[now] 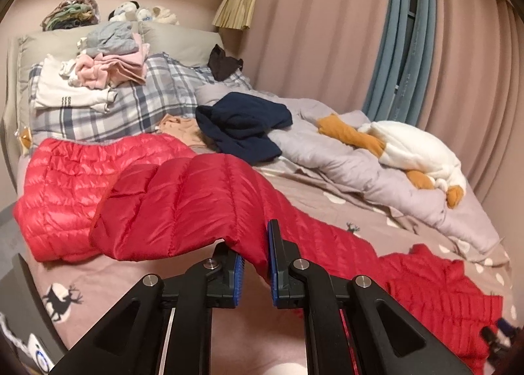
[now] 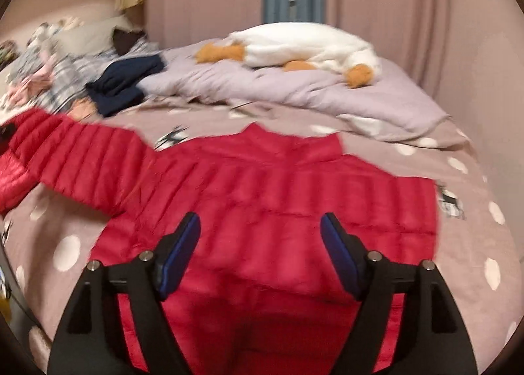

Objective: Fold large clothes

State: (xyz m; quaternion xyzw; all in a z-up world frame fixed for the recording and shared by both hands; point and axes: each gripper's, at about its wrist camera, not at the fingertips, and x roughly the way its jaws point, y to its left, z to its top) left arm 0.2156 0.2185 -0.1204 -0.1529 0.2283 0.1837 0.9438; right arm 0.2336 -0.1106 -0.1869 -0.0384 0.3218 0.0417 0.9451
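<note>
A red quilted puffer jacket (image 1: 183, 204) lies stretched across the bed. In the left wrist view my left gripper (image 1: 255, 260) is shut on a fold of its edge, and the cloth is lifted and draped forward from the blue pads (image 1: 271, 244). The rest of the jacket trails off to the lower right. In the blurred right wrist view the jacket's body (image 2: 278, 185) lies flat, collar toward the far side. My right gripper (image 2: 260, 224) hovers over it, open, with nothing pinched between its fingers.
The bed sheet (image 1: 327, 204) is taupe with white dots and deer. A navy garment (image 1: 242, 126), a rumpled grey duvet (image 1: 344, 159) and a white plush goose (image 1: 416, 149) lie beyond the jacket. Folded clothes (image 1: 98, 73) are stacked on a plaid pillow at the headboard. Curtains (image 1: 458, 47) close the far side.
</note>
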